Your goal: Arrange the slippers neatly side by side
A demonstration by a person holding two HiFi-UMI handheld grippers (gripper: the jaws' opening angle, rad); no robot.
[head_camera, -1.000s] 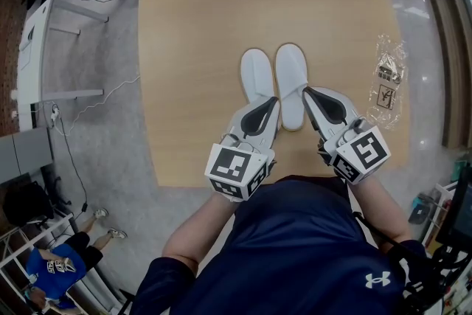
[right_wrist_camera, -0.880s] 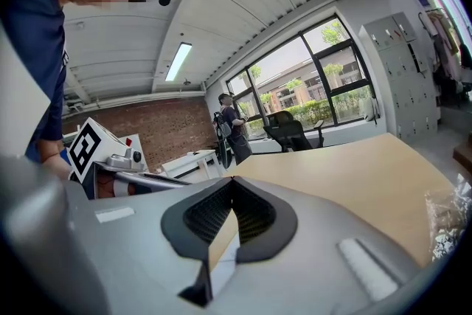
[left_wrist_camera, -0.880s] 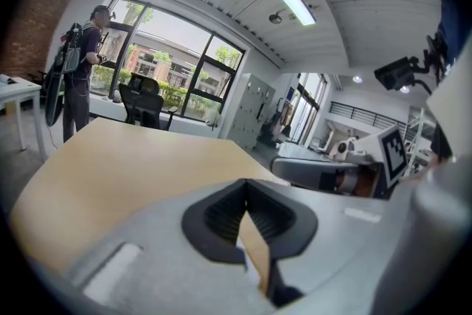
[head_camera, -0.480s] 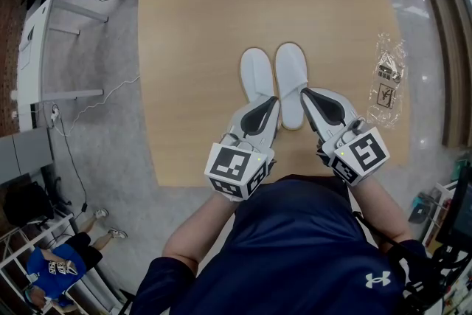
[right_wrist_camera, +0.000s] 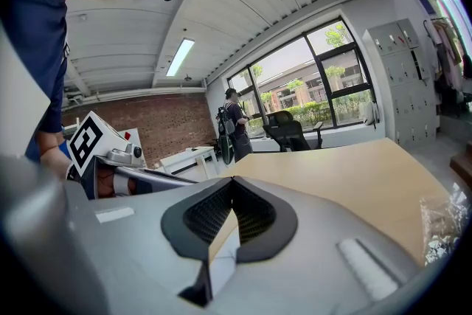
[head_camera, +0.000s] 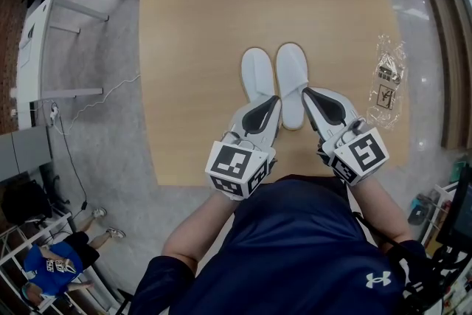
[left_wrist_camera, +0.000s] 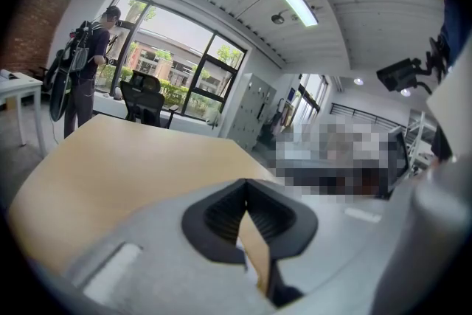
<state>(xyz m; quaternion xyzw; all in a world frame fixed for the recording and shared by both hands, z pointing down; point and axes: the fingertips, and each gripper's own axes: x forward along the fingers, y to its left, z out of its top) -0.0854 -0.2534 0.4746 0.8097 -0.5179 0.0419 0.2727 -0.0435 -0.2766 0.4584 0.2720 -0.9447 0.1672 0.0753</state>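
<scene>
Two white slippers lie side by side on the wooden table (head_camera: 199, 26), toes pointing away from me: the left slipper (head_camera: 257, 72) and the right slipper (head_camera: 291, 77), touching along their inner edges. My left gripper (head_camera: 274, 99) hovers over the heel of the left slipper, jaws shut with nothing between them. My right gripper (head_camera: 307, 91) sits at the heel side of the right slipper, also shut and empty. In the left gripper view the shut jaws (left_wrist_camera: 247, 192) point across the table; the right gripper view shows the same (right_wrist_camera: 231, 192). The slippers' heels are hidden under the grippers.
A clear plastic bag (head_camera: 387, 77) lies near the table's right edge, seen also in the right gripper view (right_wrist_camera: 446, 229). A white desk (head_camera: 37, 48) stands left of the table. A person stands by office chairs at the windows (right_wrist_camera: 234, 125).
</scene>
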